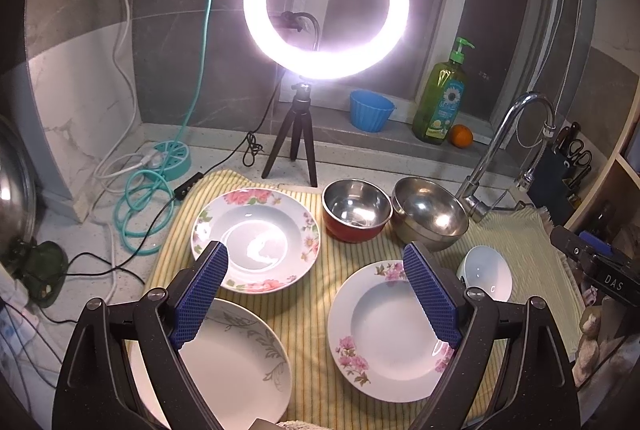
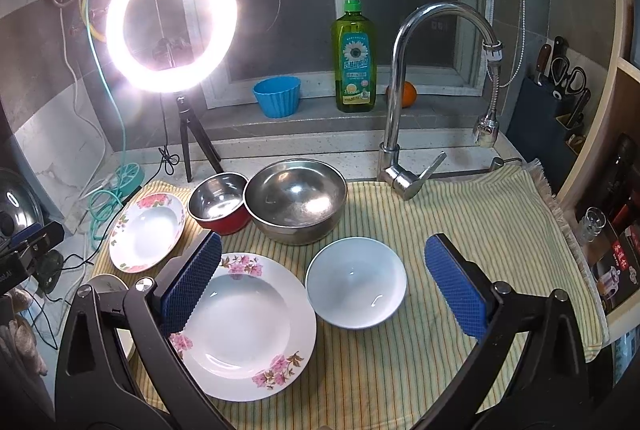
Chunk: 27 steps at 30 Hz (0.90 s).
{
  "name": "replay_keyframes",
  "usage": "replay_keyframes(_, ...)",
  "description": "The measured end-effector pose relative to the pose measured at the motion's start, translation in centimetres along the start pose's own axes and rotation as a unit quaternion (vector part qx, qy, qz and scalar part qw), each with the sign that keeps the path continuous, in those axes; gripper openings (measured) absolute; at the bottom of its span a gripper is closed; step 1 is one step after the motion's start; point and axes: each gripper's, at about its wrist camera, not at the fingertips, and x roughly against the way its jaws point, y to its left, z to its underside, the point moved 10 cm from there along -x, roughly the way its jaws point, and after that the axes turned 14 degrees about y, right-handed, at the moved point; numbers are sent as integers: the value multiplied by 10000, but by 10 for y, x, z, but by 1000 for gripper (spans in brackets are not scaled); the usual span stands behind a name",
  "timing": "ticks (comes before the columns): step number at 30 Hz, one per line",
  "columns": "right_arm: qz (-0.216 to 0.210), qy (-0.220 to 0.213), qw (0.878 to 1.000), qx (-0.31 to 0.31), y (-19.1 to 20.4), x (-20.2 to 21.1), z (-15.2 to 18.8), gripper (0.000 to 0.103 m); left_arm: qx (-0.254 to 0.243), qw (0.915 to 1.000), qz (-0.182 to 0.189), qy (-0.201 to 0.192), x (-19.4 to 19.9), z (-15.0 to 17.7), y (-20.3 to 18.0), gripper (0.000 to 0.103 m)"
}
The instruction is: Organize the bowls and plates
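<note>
On a yellow striped cloth (image 1: 308, 314) lie a rose-patterned plate (image 1: 256, 238), a pink-blossom plate (image 1: 384, 334) and a leaf-patterned plate (image 1: 240, 362). Behind them stand a red bowl with a steel inside (image 1: 356, 214), a larger steel bowl (image 1: 430, 212) and a small white bowl (image 1: 486, 272). My left gripper (image 1: 314, 254) hovers open above the cloth between the plates, holding nothing. My right gripper (image 2: 324, 250) is open over the white bowl (image 2: 356, 282) and the pink-blossom plate (image 2: 248, 322), also holding nothing. The leaf plate (image 2: 110, 282) is mostly hidden in the right wrist view.
A lit ring light on a tripod (image 1: 296, 134) stands behind the cloth, with cables and a teal power hub (image 1: 172, 158) to its left. A faucet (image 2: 400, 166) rises at the back right. A soap bottle (image 2: 354, 70), blue cup (image 2: 278, 96), orange (image 2: 408, 94) and knife block (image 2: 552, 102) line the back.
</note>
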Motion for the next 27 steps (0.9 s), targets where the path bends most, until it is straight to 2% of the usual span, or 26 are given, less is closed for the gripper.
replay_keyframes(27, 71, 118, 9999, -7, -5, -13, 2, 103, -18, 9999, 53, 83, -9, -2, -1, 90)
